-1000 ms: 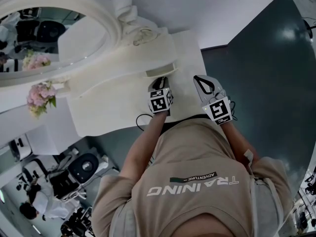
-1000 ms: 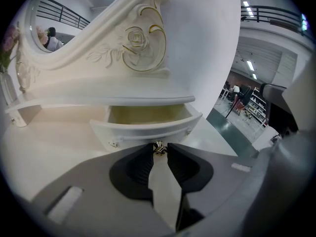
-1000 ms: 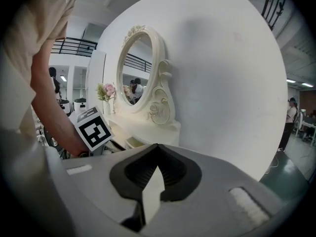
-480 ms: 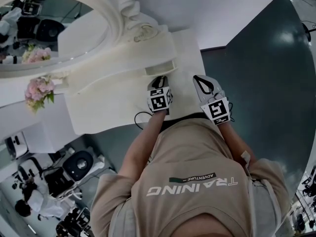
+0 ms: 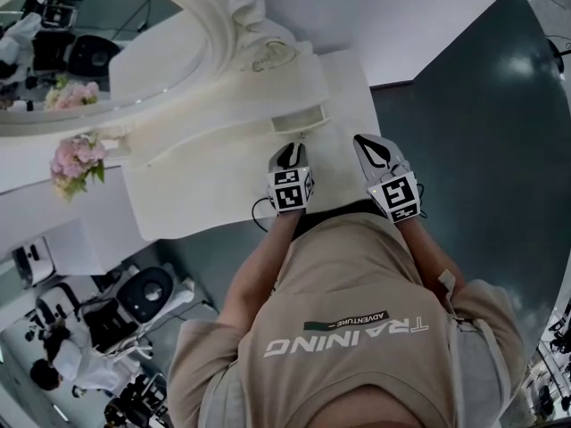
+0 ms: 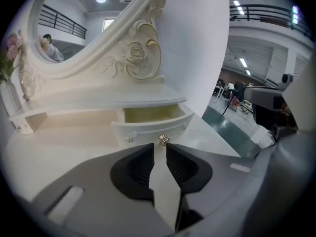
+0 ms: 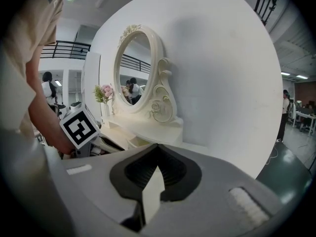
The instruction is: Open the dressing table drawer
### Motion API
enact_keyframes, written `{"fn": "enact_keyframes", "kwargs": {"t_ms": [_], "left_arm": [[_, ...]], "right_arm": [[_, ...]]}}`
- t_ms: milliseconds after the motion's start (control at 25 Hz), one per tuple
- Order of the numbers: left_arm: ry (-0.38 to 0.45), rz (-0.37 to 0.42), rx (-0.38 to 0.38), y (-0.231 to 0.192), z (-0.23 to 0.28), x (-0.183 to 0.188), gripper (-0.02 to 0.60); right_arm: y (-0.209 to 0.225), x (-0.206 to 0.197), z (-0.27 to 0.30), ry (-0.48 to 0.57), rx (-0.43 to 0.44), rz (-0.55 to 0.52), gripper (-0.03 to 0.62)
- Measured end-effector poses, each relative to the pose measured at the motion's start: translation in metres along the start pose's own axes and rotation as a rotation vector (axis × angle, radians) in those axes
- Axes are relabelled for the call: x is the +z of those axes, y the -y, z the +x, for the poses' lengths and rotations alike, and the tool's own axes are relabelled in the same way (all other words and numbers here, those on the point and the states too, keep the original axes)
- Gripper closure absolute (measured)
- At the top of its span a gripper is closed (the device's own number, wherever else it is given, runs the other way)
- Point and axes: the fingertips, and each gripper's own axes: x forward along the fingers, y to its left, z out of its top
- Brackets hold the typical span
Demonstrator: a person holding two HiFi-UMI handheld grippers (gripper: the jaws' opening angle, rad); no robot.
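The small white drawer [image 6: 153, 126] under the mirror shelf stands pulled out, and its pale yellow inside shows. Its gold knob [image 6: 163, 140] sits just beyond the tips of my left gripper [image 6: 159, 148]. The jaws are apart and closing, with nothing between them. In the head view the left gripper [image 5: 290, 154] hovers over the table top just in front of the drawer [image 5: 299, 121]. My right gripper [image 5: 370, 145] hangs beside it to the right. Its tips [image 7: 158, 146] meet, holding nothing.
The white dressing table [image 5: 205, 194] carries an oval carved mirror [image 5: 80, 52] and a vase of pink flowers [image 5: 76, 159] at the left. A white wall stands behind, with dark floor [image 5: 482, 150] to the right. The person's torso fills the lower head view.
The left gripper has drawn back from the drawer front toward the person, leaving a small gap to the knob. The right gripper has kept its place.
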Motion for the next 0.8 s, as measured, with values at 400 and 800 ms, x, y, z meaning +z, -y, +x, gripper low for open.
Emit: {"fn": "enact_keyframes", "kwargs": {"t_ms": [400, 800], "left_arm": [[0.171, 0.104, -0.088, 0.001, -0.075, 0.059, 0.565], [0.368, 0.125, -0.113, -0.020, -0.141, 0.119, 0.565]], "right_arm": [[-0.021, 0.025, 0.008, -0.009, 0.016, -0.018, 0.592], [-0.042, 0.070, 0.003, 0.064, 0.047, -0.081, 0.592]]}}
